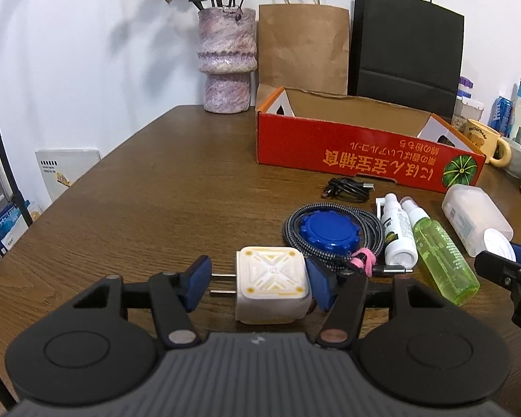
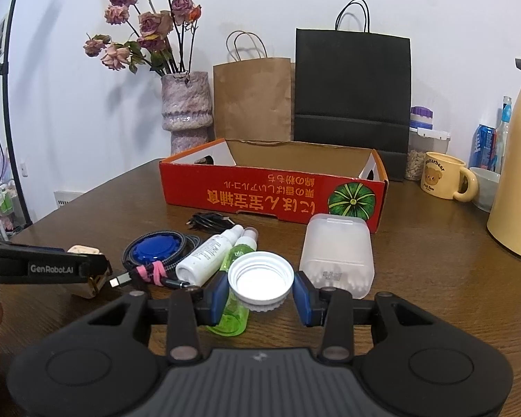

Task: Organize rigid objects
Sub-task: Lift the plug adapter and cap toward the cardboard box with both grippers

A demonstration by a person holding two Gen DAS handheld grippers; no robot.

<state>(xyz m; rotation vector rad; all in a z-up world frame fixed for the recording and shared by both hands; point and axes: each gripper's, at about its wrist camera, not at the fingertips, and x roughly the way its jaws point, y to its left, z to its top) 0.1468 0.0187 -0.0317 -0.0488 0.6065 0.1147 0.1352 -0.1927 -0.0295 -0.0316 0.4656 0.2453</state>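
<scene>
Item 1. Left gripper (image 1: 258, 283): its blue-padded jaws span a white cube-shaped plastic wall charger (image 1: 272, 286) lying on the brown wooden table (image 1: 156, 191). The right pad meets the charger body; the left pad sits at the tips of the two metal prongs, though whether it presses them is unclear from this angle. The grip appears to run lengthwise, prongs to back, probably because the charger lies on its side.

Item 2. Right gripper (image 2: 259, 293): jaws closed on a white ribbed plastic screw lid (image 2: 260, 283), open side up, held clear above the table.

Item 3. Red open-topped cardboard box with a green pumpkin print (image 2: 271, 193): stands at the back of the table, seemingly empty, and is the likely destination.

Item 4. Unsorted, between grippers and box: blue gear-edged plastic cap (image 1: 331, 230) resting on a coiled grey braided cable (image 1: 368, 224), white spray bottle (image 1: 397, 234), green translucent spray bottle (image 1: 443, 260), frosted plastic swab case (image 2: 337, 257), small black cable bundle (image 1: 349, 189).
</scene>
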